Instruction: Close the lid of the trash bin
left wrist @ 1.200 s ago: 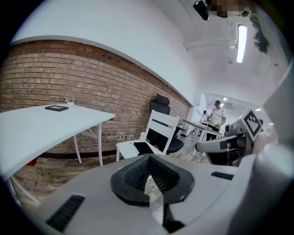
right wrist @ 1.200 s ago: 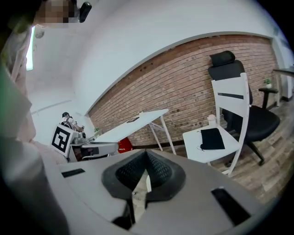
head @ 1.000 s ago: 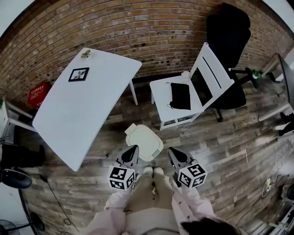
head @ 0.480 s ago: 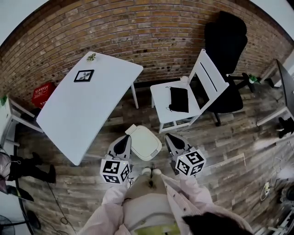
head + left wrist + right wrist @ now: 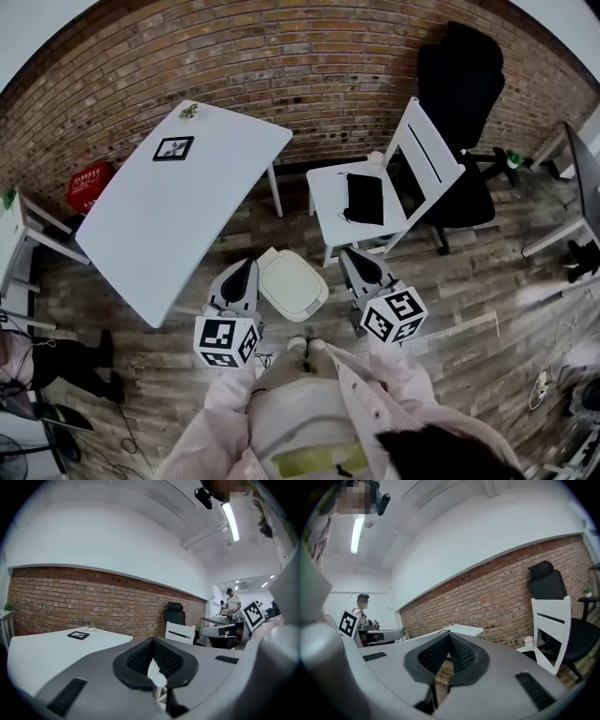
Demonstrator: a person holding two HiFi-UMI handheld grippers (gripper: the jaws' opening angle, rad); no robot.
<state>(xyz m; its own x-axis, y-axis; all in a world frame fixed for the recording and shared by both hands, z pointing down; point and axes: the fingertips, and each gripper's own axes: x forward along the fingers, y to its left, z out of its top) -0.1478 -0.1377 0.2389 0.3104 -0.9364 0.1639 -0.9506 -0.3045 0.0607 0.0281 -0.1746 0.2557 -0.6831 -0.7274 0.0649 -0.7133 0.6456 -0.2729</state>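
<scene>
Both hand-held grippers [image 5: 242, 272] [image 5: 354, 261] higher than before

Holding both grippers shut, nothing gripped.
Carrying left gripper [image 5: 246, 270] and right gripper [image 5: 351, 257] side by side out front, pointed roughly level (marker cubes [image 5: 225, 342] toward the body), jaws pressed together, pink-sleeved arms [image 5: 397, 373] tucked in.

A brick wall [image 5: 281, 47] backs a white table [image 5: 178, 216] and white chair [image 5: 436, 155].

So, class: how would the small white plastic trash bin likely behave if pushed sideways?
The small white plastic trash bin looks light, so it would probably slide on the wooden plank floor. Standing free, it might also tip.
</scene>
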